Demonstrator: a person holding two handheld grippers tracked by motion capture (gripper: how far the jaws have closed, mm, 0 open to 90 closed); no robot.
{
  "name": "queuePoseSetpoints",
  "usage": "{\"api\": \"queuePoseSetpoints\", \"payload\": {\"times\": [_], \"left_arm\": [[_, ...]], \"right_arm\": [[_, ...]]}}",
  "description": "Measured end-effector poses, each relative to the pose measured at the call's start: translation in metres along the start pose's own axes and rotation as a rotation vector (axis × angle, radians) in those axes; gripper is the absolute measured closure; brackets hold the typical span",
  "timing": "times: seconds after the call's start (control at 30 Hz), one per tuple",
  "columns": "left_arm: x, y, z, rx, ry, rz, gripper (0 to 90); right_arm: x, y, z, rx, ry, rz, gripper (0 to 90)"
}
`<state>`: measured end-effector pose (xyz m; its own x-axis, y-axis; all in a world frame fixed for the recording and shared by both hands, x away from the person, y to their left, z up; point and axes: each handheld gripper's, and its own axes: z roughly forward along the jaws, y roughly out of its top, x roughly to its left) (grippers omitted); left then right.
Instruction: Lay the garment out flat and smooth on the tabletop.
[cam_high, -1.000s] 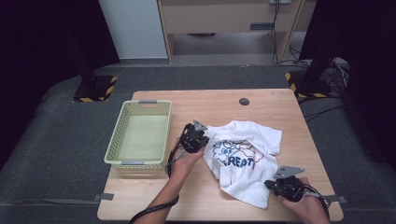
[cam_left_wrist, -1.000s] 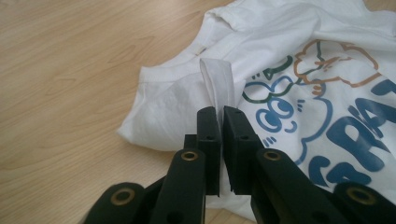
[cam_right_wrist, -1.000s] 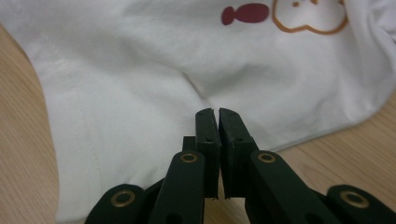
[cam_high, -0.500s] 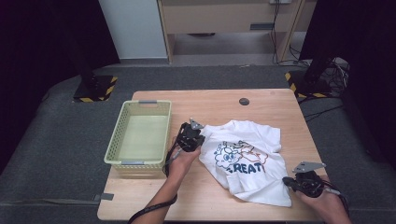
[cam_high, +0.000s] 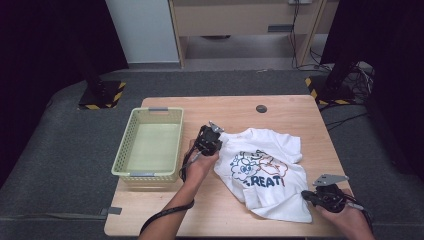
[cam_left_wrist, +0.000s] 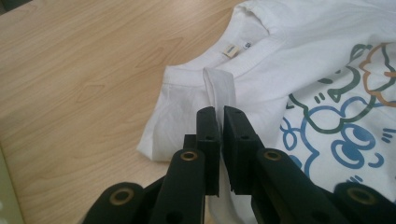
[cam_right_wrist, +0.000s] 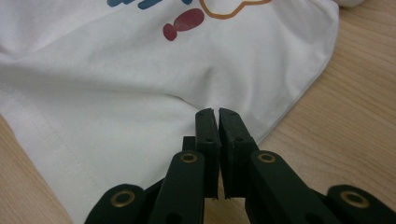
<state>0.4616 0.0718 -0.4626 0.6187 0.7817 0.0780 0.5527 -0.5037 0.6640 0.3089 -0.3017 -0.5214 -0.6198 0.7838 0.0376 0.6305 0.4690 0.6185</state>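
White t-shirt (cam_high: 265, 172) lies spread face up on the surface (cam_high: 280, 107), cartoon print in blue, green, orange, red lettering, wrinkled. Left gripper (cam_high: 209, 141) at its 9 o'clock edge, jaws pinched on a shoulder fold. Right gripper (cam_high: 327, 196) at 4 o'clock, jaws clamped on the hem. Basket (cam_high: 131, 150) at 9 o'clock.
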Motion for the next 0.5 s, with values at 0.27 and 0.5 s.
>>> {"api": "queuePoseSetpoints", "payload": {"times": [0.27,0.5], "left_arm": [[0.015,0.02,0.008,0.003,0.028,-0.006,85.3],[0.027,0.01,0.0,0.029,0.047,-0.029,85.1]], "right_arm": [[0.003,0.008,0.008,-0.015,0.029,-0.002,87.2],[0.017,0.013,0.013,-0.011,0.066,-0.043,87.2]]}}
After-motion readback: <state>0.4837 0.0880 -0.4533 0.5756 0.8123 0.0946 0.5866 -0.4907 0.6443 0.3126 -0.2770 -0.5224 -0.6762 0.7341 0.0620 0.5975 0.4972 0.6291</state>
